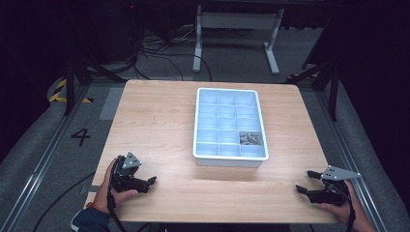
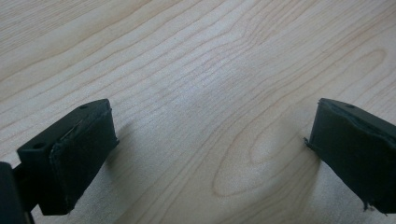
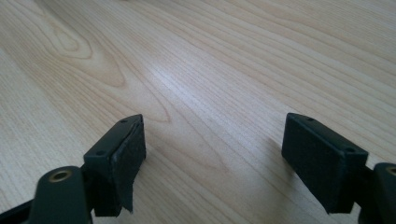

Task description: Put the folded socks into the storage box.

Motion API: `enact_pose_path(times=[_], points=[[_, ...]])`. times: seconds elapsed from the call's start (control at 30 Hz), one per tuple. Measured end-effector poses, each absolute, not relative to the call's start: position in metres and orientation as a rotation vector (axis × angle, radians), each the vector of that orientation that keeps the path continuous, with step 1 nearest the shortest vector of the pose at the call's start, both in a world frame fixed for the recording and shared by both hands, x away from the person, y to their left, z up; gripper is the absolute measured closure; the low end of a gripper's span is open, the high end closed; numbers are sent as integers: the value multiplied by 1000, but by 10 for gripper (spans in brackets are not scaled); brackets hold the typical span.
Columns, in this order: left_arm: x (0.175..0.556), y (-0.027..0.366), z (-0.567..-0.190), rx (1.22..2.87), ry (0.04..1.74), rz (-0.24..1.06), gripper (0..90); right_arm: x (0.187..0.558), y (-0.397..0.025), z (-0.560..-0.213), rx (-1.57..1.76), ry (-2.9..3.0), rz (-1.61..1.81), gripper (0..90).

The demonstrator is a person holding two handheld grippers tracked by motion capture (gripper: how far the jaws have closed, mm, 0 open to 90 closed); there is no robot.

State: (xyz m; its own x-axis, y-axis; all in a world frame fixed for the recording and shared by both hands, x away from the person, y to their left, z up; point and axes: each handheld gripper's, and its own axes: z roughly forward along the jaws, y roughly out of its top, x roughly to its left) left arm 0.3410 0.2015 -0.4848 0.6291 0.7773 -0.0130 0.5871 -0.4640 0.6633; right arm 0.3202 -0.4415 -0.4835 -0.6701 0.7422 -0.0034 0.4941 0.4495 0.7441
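Left claw [image 1: 151, 182] rests low on the bench [image 1: 159, 116] at about 7 o'clock of the high view, held in the person's left hand [image 1: 112, 193]. Its jaws stand wide apart with bare wood between them; it is released and carries nothing. The left gripper view confirms this: the claw [image 2: 210, 154] spans unmarked grain.

Right claw [image 1: 306, 181] sits at about 5 o'clock, held in the right hand [image 1: 344, 209], likewise released and empty. The right gripper view shows that claw [image 3: 212, 154] over bare wood, jaws spread.

The compartment tray [image 1: 231, 159], pale blue with a grid of cells, stands at 12 o'clock from both claws, well apart from each. One cell, in the right column and second row from the near edge, holds a cluster of small grey metal parts [image 1: 250, 138]. The other cells appear empty. The exact count and shape of the parts cannot be told.

Assessment: no approach has begun. Risks from here:
- The parts lie tangled in a narrow cell; a wide-spread claw may foul the dividers on entry.
- A grasp on the cluster may lift several pieces, with the surplus dropping into a neighbouring cell or onto the bench.
- The tray appears light and unsecured; a sideways push on its wall could slide it.
- The left claw has the longer reach and would cross the tray.
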Motion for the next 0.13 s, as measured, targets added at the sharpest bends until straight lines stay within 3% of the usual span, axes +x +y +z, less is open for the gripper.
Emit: enact_pose_path(times=[0.13], points=[[343, 201, -485, 2207, 1073, 410, 10, 322, -441, -484, 1077, 2359, 1054, 222]])
